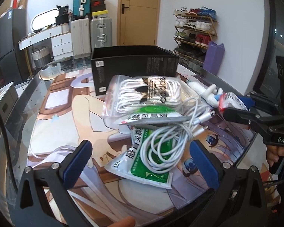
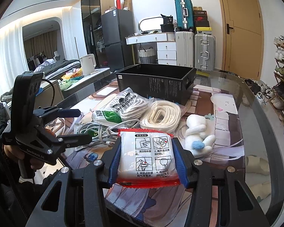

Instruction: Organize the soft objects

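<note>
My right gripper [image 2: 145, 141] is shut on a red-edged white packet [image 2: 148, 155] and holds it above the mat; it shows in the left wrist view [image 1: 231, 102] too. My left gripper [image 1: 140, 147] is open and empty, its jaws either side of a coiled white cable [image 1: 164, 145] lying on a green-and-white pouch [image 1: 145, 162]. Behind lie an Adidas bag of white cord [image 1: 147, 92], a bag of cream strap [image 2: 161, 115] and a white plush toy [image 2: 198, 134]. A black open box [image 1: 134, 64] stands at the back.
The glass table carries an anime-print mat [image 1: 66, 113]. The table's rounded edge [image 2: 265, 132] runs along the right. Suitcases [image 2: 195, 49], a white dresser [image 2: 164, 53] and a shoe rack [image 1: 195, 30] stand beyond the table.
</note>
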### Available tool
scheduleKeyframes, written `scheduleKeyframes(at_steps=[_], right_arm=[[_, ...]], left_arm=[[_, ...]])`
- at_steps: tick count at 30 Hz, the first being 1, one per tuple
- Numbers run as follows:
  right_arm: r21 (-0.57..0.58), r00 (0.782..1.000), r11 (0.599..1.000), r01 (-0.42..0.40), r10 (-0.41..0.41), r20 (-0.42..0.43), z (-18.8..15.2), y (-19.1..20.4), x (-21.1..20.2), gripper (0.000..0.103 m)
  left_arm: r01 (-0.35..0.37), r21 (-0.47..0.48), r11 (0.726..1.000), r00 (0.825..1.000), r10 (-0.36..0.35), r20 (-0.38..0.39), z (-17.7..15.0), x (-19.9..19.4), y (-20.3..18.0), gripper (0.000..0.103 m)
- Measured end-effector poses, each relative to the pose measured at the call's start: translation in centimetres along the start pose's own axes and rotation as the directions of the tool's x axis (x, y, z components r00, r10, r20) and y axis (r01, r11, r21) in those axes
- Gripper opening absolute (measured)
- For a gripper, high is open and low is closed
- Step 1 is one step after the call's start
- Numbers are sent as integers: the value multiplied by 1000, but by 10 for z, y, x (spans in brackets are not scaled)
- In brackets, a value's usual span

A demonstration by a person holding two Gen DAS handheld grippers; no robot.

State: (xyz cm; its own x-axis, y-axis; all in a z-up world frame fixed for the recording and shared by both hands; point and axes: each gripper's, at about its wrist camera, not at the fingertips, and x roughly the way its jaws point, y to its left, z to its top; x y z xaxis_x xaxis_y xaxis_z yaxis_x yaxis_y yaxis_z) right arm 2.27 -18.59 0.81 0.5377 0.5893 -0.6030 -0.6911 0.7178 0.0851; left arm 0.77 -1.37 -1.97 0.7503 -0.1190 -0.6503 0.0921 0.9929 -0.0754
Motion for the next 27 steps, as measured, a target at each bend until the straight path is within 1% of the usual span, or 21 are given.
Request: scheduleKeyframes(at_steps=[4, 10, 15, 19, 21, 25, 27], right_arm=[[-3, 1000, 1000, -2, 2, -1, 0, 1, 0, 51], [-1, 1000, 1000, -6, 6, 3, 0, 2, -1, 51], [-1, 1000, 1000, -8, 8, 0, 0, 2, 0, 51], [-1, 1000, 1000, -7, 7, -1, 0, 3, 0, 51], [-1, 1000, 1000, -9, 9, -2, 0, 3, 0, 51], [-2, 1000, 1000, -10, 10, -5, -1, 4, 1, 51], [-1, 1000, 1000, -11, 11, -5, -1, 4, 1, 51]], left_arm=[[7, -11, 1000, 1000, -7, 3, 1, -2, -1, 103], [46, -70, 996, 999, -46, 13, 9, -5, 6, 103], [46, -77, 996, 999, -45, 19, 14, -2, 7, 103], [87, -105, 991, 996, -84, 29, 18, 1, 9, 103], [86, -104, 991, 996, -83, 35, 21, 2, 9, 102], [91, -92, 992, 996, -89, 23, 24, 9, 7, 89], [87, -88, 992, 996, -85, 27, 24, 10, 6, 86]])
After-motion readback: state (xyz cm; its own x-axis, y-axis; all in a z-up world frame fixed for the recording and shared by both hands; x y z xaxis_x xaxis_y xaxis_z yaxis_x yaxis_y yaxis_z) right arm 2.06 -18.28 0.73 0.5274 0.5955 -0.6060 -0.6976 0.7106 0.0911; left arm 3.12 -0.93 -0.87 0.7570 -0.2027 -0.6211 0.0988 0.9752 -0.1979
